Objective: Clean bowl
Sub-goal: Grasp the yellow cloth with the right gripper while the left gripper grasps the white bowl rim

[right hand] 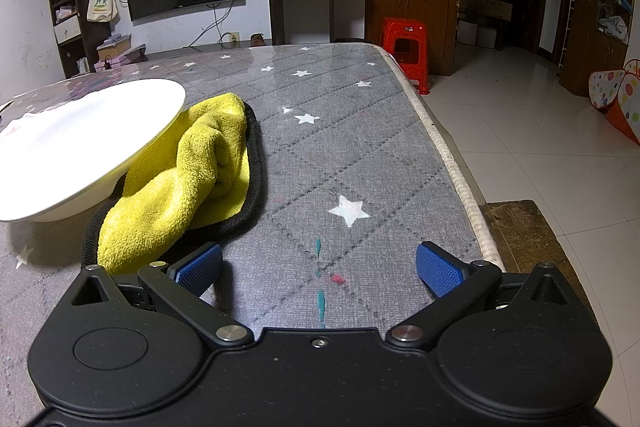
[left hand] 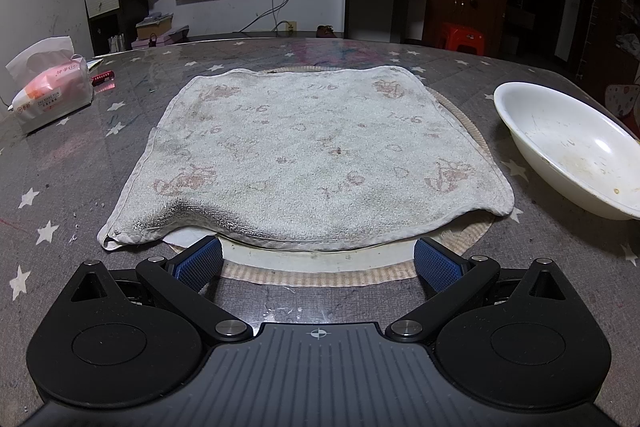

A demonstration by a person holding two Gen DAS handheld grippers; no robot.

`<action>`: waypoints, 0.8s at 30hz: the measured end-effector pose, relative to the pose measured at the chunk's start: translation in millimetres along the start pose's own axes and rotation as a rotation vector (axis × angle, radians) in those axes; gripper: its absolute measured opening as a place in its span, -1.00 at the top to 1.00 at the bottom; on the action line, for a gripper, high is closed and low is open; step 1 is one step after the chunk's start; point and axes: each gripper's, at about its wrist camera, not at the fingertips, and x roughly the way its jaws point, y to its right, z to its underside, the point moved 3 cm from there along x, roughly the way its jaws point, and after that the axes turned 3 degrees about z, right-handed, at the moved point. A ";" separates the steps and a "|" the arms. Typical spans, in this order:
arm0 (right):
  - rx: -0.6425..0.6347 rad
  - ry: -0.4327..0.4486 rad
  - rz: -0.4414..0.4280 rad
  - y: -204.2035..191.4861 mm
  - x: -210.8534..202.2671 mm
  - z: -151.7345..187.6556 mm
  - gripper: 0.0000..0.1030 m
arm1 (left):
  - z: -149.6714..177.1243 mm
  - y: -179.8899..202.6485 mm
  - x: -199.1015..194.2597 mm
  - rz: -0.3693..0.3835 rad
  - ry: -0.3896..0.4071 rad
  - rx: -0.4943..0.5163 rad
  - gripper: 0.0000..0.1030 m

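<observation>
A white bowl (left hand: 572, 151) with brown smears inside sits tilted at the right of the table in the left wrist view. In the right wrist view it (right hand: 80, 147) leans on a yellow cloth (right hand: 188, 179) with a black edge. A worn white towel (left hand: 304, 155) lies flat on a round mat (left hand: 460, 239). My left gripper (left hand: 318, 263) is open and empty just before the towel's near edge. My right gripper (right hand: 320, 267) is open and empty over the bare tablecloth, right of the yellow cloth.
A tissue pack (left hand: 52, 87) lies at the far left, with a small red object (left hand: 103, 77) beside it. The table's right edge (right hand: 452, 163) drops to a tiled floor. A red stool (right hand: 406, 47) stands beyond the far corner.
</observation>
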 end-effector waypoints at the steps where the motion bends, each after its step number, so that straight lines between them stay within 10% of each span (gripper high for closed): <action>1: 0.000 0.000 0.000 0.0 0.1 0.0 -1.00 | 0.0 0.1 0.0 0.000 0.000 0.000 -1.00; 24: 0.012 -0.006 -0.015 4.3 -1.9 0.2 -1.00 | -8.0 26.2 -21.4 0.056 -0.051 -0.072 -0.99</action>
